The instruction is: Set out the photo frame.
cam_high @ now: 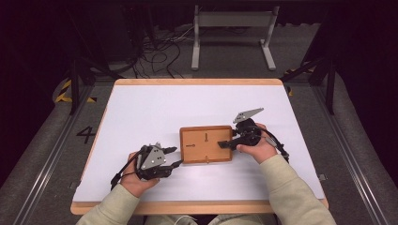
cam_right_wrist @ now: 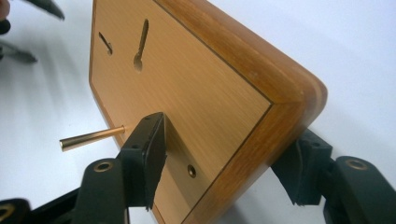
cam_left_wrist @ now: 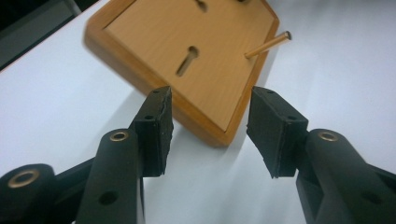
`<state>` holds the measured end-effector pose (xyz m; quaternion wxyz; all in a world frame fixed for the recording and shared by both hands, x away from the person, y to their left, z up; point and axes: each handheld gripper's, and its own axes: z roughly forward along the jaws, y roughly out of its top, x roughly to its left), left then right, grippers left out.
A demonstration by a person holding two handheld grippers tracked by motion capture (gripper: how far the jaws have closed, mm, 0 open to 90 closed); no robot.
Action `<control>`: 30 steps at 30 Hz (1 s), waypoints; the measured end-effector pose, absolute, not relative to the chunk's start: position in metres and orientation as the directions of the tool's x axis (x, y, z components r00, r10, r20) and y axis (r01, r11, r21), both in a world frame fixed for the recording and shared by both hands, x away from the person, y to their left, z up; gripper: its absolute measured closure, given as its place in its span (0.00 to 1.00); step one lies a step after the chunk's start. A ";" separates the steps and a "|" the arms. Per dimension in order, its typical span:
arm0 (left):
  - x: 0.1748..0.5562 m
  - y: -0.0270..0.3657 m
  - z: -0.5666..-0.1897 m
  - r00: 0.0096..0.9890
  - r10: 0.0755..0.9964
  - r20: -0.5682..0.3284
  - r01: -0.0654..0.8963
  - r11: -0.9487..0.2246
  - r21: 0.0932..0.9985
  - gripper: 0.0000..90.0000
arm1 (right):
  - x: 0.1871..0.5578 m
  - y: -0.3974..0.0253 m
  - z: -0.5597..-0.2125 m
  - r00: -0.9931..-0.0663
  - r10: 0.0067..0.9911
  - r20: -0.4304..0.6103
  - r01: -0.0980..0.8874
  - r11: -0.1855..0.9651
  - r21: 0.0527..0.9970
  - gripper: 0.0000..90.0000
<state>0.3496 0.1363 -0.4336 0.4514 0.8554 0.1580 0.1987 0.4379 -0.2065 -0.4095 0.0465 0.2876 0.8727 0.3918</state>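
A flat wooden board (cam_high: 206, 144) with a raised rim and two keyhole slots lies near the middle of the white table (cam_high: 187, 101). A thin brass pin (cam_left_wrist: 267, 44) (cam_right_wrist: 91, 137) sticks out from its near edge. My right gripper (cam_high: 225, 144) (cam_right_wrist: 224, 154) is shut on the board's right edge, one jaw on the face and the other behind the rim. My left gripper (cam_high: 177, 156) (cam_left_wrist: 210, 126) stands open just off the board's (cam_left_wrist: 187, 60) near left corner, holding nothing. In the right gripper view, the board (cam_right_wrist: 196, 93) looks tilted up off the table.
The table's wooden front edge (cam_high: 197, 206) is close to both forearms. Bare white surface lies to the left, right and far side of the board. On the floor beyond stand a grey metal frame (cam_high: 232, 35) and loose cables (cam_high: 159, 51).
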 end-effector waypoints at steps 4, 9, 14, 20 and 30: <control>0.352 0.144 -0.434 0.859 0.481 0.177 0.118 -0.521 0.846 0.54 | 0.432 -0.207 -0.407 -0.846 0.524 0.104 0.429 0.551 0.716 0.47; 0.357 0.151 -0.436 0.841 0.523 0.141 0.157 -0.484 0.861 0.53 | 0.422 -0.210 -0.403 -0.873 0.487 0.039 0.358 0.583 0.729 0.52; 0.363 0.160 -0.437 0.823 0.561 0.085 0.205 -0.433 0.878 0.52 | 0.410 -0.208 -0.398 -0.882 0.470 -0.039 0.304 0.630 0.715 0.53; 0.368 0.165 -0.441 0.812 0.583 0.029 0.254 -0.398 0.882 0.49 | 0.396 -0.206 -0.395 -0.880 0.459 -0.122 0.254 0.672 0.696 0.55; 0.374 0.174 -0.444 0.787 0.616 -0.028 0.313 -0.361 0.878 0.47 | 0.374 -0.206 -0.391 -0.886 0.424 -0.186 0.205 0.720 0.663 0.64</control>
